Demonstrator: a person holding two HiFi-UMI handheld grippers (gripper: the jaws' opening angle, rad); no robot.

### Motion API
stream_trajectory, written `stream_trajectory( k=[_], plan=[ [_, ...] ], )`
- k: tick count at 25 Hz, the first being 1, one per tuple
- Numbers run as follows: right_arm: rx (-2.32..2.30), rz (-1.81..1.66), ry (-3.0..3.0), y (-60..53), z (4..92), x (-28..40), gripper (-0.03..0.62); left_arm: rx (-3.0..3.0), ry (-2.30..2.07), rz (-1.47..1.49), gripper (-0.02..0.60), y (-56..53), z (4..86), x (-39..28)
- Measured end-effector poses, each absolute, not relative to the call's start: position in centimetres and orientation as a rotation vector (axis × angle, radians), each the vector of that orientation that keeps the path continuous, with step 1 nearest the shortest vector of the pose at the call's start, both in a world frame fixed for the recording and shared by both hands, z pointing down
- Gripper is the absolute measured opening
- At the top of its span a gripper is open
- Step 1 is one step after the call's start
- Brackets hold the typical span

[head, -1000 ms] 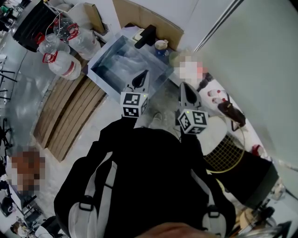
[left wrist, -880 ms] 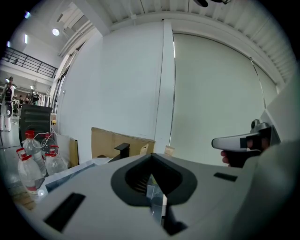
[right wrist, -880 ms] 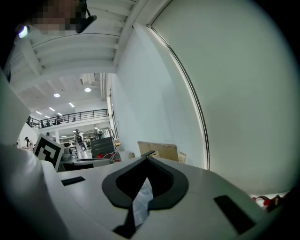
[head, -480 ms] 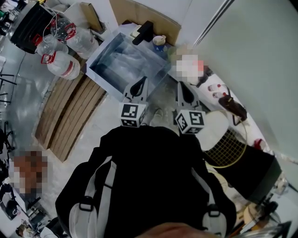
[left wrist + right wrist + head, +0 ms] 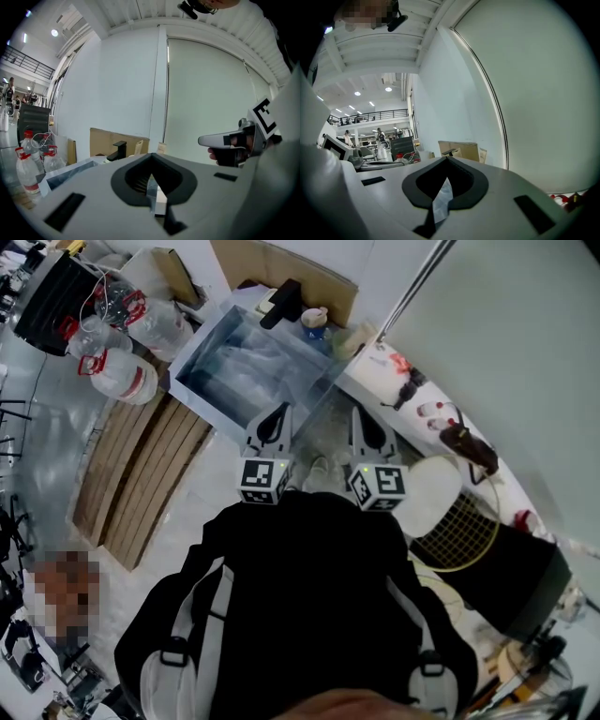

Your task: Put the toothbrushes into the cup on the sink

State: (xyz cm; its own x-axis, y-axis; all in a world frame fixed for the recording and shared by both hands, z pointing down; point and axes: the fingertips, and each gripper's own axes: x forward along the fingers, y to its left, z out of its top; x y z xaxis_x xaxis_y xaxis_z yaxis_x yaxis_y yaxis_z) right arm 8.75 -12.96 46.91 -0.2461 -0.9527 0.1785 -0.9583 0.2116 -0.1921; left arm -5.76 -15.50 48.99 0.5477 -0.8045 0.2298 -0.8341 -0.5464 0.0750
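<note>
- Over the last second the left gripper (image 5: 277, 416) and right gripper (image 5: 366, 420) sank slightly toward our chest in head view; both stayed clenched, with nothing between the jaws.
- So we judged the task not yet begun. The cup (image 5: 314, 317) stood beside the faucet (image 5: 281, 304) at the far rim of the sink (image 5: 199, 351); we could not make out the toothbrushes.
- Floor lay open ahead. Bottles (image 5: 122, 371) crowded the left; a cluttered ledge (image 5: 380, 381) and a racket (image 5: 455, 540) crowded the right.
</note>
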Motion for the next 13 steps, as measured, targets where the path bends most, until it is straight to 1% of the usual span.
stream_trajectory(
  k=[13],
  plan=[
    [1.918, 0.409, -2.406, -12.88, 47.54, 8.66, 0.002, 2.609, -1.361, 0.255, 0.002, -15.15, 49.24, -5.92]
  ],
)
